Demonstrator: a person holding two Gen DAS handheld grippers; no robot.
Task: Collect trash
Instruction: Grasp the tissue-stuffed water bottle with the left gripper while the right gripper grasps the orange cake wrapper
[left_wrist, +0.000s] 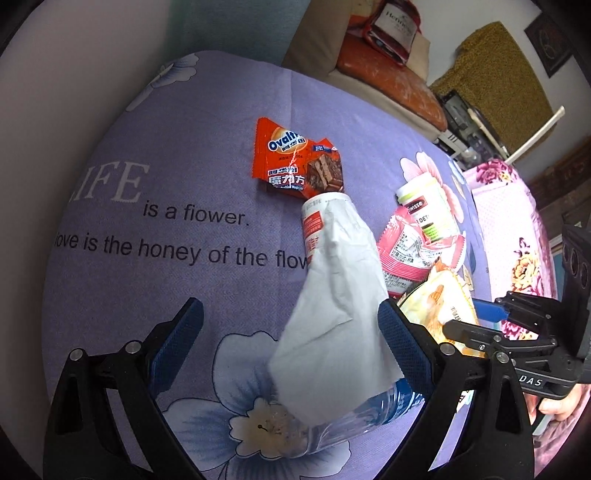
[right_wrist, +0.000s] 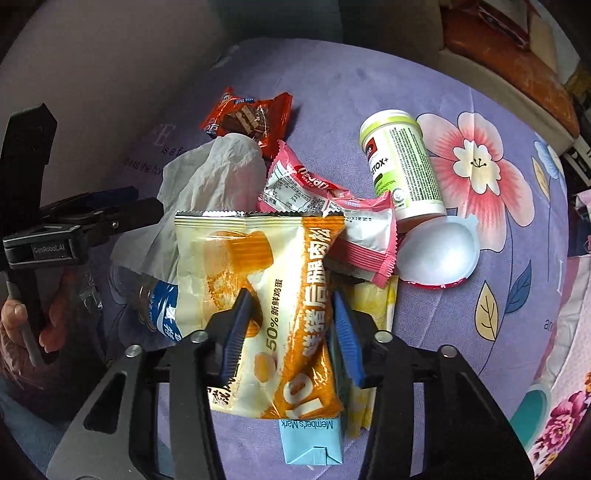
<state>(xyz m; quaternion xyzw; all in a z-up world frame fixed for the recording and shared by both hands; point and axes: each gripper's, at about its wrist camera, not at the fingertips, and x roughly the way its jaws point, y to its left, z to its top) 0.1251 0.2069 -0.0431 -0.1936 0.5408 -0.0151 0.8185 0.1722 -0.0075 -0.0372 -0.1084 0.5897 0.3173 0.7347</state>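
Trash lies in a pile on a purple flowered cloth (left_wrist: 155, 280). My left gripper (left_wrist: 291, 325) is open, its jaws standing either side of a white tissue (left_wrist: 340, 306) draped over a clear plastic bottle (left_wrist: 354, 417). An orange Ovaltine wrapper (left_wrist: 295, 158) lies beyond. My right gripper (right_wrist: 291, 314) is shut on a yellow-orange snack bag (right_wrist: 258, 295), one finger on each side. Pink wafer wrappers (right_wrist: 332, 214), a green-white supplement bottle (right_wrist: 402, 166), a white plastic lid (right_wrist: 439, 251) and a light blue carton (right_wrist: 310, 439) lie around it. The tissue (right_wrist: 207, 184) also shows in the right wrist view.
The cloth covers a table; a pink flowered fabric (left_wrist: 517, 229) lies at the right edge. A worn orange seat (left_wrist: 388, 74) and a red bag (left_wrist: 395, 26) stand behind. The right gripper's body (left_wrist: 517, 343) is close beside the left one.
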